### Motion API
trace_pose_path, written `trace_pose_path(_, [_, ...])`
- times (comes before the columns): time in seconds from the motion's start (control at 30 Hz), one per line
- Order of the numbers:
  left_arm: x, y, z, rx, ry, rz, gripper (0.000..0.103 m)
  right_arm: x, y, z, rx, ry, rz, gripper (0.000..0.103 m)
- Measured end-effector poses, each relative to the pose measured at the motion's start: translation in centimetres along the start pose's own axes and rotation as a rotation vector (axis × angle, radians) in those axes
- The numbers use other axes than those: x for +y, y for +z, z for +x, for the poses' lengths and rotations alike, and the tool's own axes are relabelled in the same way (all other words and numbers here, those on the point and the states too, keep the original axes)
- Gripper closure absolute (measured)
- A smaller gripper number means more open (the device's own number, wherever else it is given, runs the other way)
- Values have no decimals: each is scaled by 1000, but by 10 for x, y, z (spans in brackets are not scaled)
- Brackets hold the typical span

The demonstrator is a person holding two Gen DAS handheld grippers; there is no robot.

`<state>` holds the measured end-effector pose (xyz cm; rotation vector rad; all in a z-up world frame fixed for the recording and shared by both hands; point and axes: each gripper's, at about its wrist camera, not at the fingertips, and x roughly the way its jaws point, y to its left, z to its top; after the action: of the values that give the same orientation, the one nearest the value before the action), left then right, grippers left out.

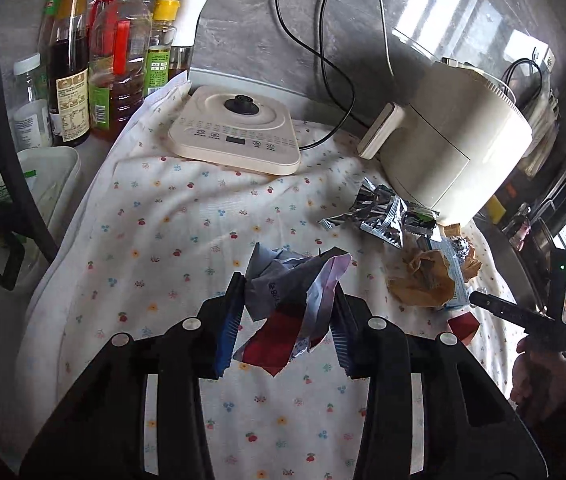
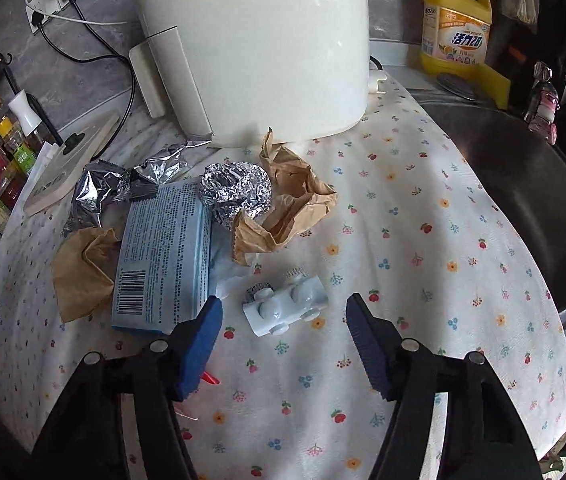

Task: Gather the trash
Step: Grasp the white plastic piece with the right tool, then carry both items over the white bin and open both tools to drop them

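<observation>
On a floral cloth (image 2: 423, 216) spread over a kitchen counter, the left gripper (image 1: 289, 316) held a crumpled white, red and lilac wrapper (image 1: 291, 300) pinched between its blue-padded fingers (image 1: 229, 320), lifted clear of the fabric. The right gripper (image 2: 283, 332) hovered with its fingers apart and nothing between them, a white blister pack (image 2: 285, 306) lying on the cloth just ahead at 12 o'clock. At 10 o'clock from that pack lay a pale blue printed packet (image 2: 163, 256), with brown paper (image 2: 83, 272) at its 9 o'clock side. A foil ball (image 2: 235, 192) sat at 12 o'clock beyond the packet, touching more crumpled brown paper (image 2: 295, 200), and silver foil wrappers (image 2: 99, 192) lay at 11 o'clock. A cream appliance (image 2: 259, 40) stood behind the litter; a steel sink (image 2: 523, 184) opened at 3 o'clock.
</observation>
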<state>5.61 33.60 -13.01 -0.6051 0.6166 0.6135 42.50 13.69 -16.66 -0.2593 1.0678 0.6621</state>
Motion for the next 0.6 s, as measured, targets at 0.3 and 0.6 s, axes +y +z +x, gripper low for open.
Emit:
trace_pose_path(0.3, [-2,-18,-18,-8,11,-5,63,-18,-20,-33,-58,-4,54,60])
trace_pose_path(0.6, [-61,-41,-29,-20,-73,127,63,-61,-77,-101,-100,-33,96,60])
